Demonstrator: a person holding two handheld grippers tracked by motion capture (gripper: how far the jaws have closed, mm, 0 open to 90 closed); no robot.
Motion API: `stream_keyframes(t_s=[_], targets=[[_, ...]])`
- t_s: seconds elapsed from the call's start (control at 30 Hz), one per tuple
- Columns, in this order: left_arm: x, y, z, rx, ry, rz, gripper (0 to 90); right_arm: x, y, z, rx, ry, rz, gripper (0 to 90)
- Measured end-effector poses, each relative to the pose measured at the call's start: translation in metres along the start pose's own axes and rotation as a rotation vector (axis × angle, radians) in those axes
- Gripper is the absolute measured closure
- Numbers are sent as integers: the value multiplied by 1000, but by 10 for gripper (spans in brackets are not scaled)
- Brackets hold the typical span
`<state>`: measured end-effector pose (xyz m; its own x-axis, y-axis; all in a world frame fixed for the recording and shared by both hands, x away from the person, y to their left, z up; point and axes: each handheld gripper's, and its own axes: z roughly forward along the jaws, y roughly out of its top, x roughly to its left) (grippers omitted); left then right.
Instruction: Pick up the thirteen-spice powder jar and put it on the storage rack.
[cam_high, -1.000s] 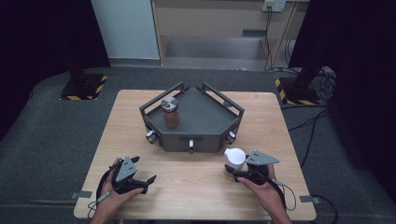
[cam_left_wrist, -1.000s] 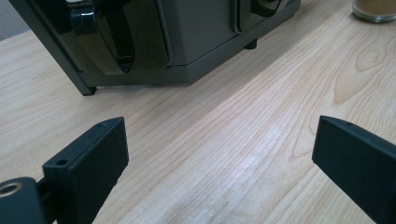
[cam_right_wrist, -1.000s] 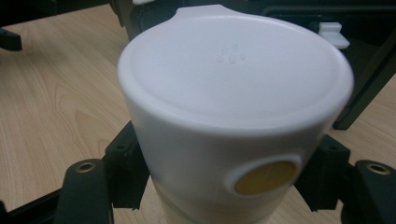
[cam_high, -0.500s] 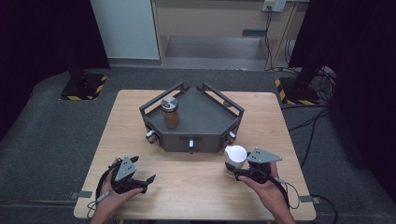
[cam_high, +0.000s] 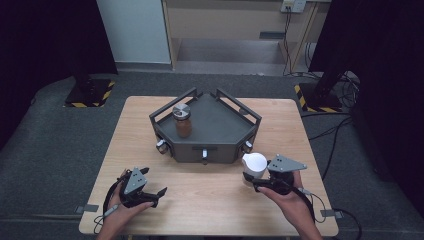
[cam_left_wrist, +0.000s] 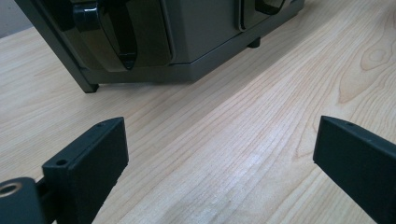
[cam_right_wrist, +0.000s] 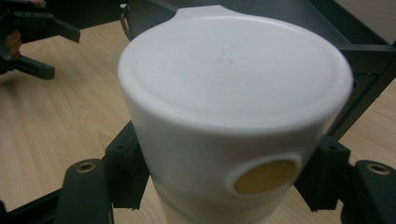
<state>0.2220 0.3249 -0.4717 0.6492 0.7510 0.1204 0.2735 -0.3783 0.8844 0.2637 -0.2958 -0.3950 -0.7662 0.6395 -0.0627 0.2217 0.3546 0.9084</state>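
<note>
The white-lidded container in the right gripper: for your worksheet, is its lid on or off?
On. The white lid caps the container, which the right gripper clasps on both sides.

My left gripper (cam_high: 159, 192) rests low near the table's front edge, its jaws spread wide with nothing between them. My right gripper (cam_high: 250, 181) is clamped tight on what it holds (both pads pressed against it), my right hand (cam_high: 290, 197) wrapped around its handle.
</note>
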Motion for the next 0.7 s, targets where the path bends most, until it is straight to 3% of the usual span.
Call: stream_keyframes(t_s=[0.3,0.7], targets=[[-1,1,1,8,0,12,26,-4,6,-8,-18,-6,19,313],[-1,1,1,10,-3,14,26,-12,31,-18,-35,4,25,313]])
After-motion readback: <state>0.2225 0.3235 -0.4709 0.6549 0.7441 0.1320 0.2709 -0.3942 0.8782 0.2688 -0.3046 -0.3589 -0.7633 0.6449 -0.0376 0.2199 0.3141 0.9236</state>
